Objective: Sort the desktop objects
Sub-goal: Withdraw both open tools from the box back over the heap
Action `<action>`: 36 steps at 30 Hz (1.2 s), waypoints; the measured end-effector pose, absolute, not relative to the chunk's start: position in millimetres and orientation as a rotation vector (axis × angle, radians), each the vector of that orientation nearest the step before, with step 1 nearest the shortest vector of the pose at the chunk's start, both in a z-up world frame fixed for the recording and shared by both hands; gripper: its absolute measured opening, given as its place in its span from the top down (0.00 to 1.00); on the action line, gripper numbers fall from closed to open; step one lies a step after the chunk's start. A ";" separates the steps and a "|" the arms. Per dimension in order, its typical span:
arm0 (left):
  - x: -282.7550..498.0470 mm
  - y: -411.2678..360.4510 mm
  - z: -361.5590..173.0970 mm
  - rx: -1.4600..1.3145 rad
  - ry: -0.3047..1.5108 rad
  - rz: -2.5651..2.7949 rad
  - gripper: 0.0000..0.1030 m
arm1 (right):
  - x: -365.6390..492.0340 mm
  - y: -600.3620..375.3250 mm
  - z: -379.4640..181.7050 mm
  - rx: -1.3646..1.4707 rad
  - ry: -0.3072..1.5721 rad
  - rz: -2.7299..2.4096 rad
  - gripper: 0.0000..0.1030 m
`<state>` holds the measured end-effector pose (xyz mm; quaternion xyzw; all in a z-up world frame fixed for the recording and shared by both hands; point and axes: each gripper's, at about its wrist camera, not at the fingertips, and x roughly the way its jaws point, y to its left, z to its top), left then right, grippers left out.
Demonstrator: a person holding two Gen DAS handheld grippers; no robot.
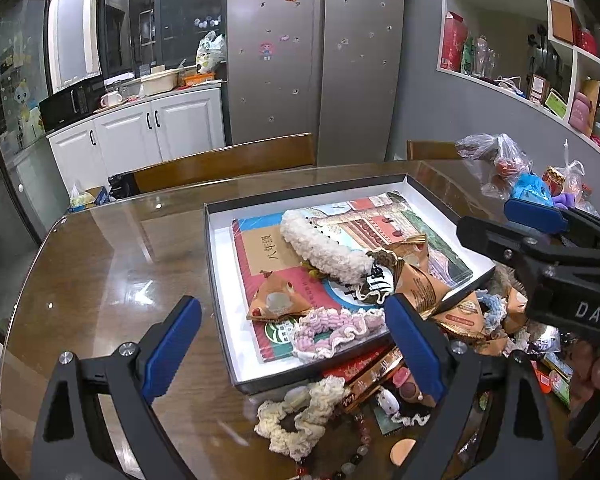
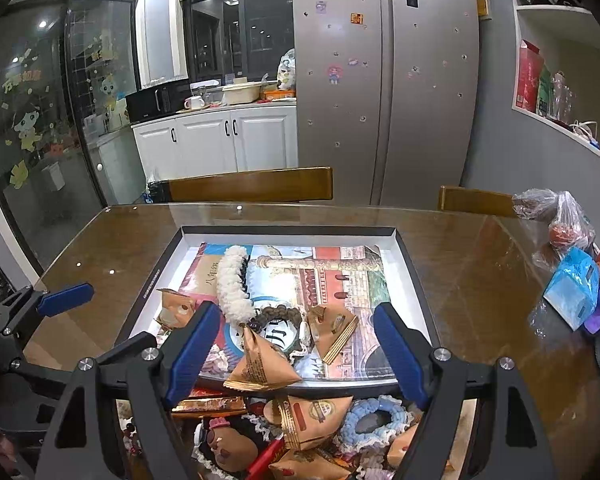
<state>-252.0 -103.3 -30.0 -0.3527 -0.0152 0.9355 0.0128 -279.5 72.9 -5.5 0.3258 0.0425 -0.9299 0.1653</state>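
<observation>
Clutter crowds the table [image 2: 460, 280] edge near you: scrunchies, beads and snack packets [image 2: 312, 416], partly hidden by your grippers. Your left gripper [image 1: 296, 344] and right gripper [image 2: 296, 352] both have fingers spread, holding nothing. Your box [image 2: 410, 264] holds picture books [image 2: 332, 276], a white fluffy headband [image 2: 232, 284], a pink scrunchie [image 1: 332, 330] and packets.

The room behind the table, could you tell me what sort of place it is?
Most likely a home kitchen with a dining area: a tall double-door fridge dotted with magnets, white counter cabinets bearing a microwave and a mug, and a glass-topped wooden dining table.
</observation>
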 end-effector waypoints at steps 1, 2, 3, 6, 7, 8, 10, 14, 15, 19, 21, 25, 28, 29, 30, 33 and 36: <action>-250.0 -103.8 -28.7 -1.095 -0.054 2.916 0.09 | -277.4 74.0 -4.3 0.924 0.117 -2.648 0.21; -247.5 -104.3 -26.8 -1.090 -0.065 2.918 0.09 | -275.5 74.4 -3.2 0.920 0.116 -2.648 0.21; -244.5 -104.9 -24.6 -1.088 -0.074 2.921 0.09 | -272.9 75.3 -2.0 0.915 0.111 -2.642 0.21; -234.6 -105.3 -19.4 -1.077 -0.085 2.924 0.09 | -262.2 79.1 0.1 0.904 0.089 -2.623 0.21; -232.2 -104.7 -18.1 -1.078 -0.083 2.923 0.09 | -258.8 81.1 0.1 0.900 0.079 -2.627 0.21; -227.4 -104.1 -16.6 -1.073 -0.079 2.925 0.09 | -256.9 82.8 -0.2 0.900 0.070 -2.628 0.21; -222.2 -102.9 -15.4 -1.070 -0.075 2.924 0.09 | -251.4 90.6 -2.5 0.911 0.041 -2.630 0.21; -213.1 -98.5 -15.9 -1.077 -0.094 2.916 0.09 | -243.9 105.9 -4.1 0.923 0.016 -2.653 0.21; -211.0 -95.9 -16.9 -1.080 -0.090 2.909 0.09 | -241.2 110.7 -4.4 0.924 0.007 -2.660 0.21; -204.0 -86.5 -23.8 -1.085 -0.067 2.888 0.09 | -230.3 127.3 -9.7 0.942 -0.011 -2.672 0.21; -201.6 -83.9 -29.5 -1.094 -0.066 2.868 0.09 | -225.6 131.1 -13.5 0.952 -0.019 -2.666 0.21; -197.5 -81.9 -39.3 -1.115 -0.051 2.864 0.09 | -217.7 132.2 -27.1 0.979 -0.035 -2.643 0.21; -195.2 -85.5 -46.0 -1.139 -0.060 2.864 0.09 | -213.0 127.5 -36.9 1.001 -0.027 -2.628 0.21; -194.2 -87.0 -47.7 -1.143 -0.064 2.865 0.09 | -212.0 126.5 -40.1 1.008 -0.026 -2.622 0.21; -192.9 -88.7 -49.7 -1.147 -0.063 2.868 0.09 | -210.3 124.6 -44.6 1.016 -0.021 -2.615 0.21; -192.5 -92.2 -54.5 -1.164 -0.059 2.871 0.09 | -207.1 121.4 -51.9 1.030 -0.017 -2.603 0.21; -193.4 -95.6 -58.9 -1.180 -0.076 2.865 0.09 | -204.8 119.0 -58.3 1.042 -0.014 -2.594 0.21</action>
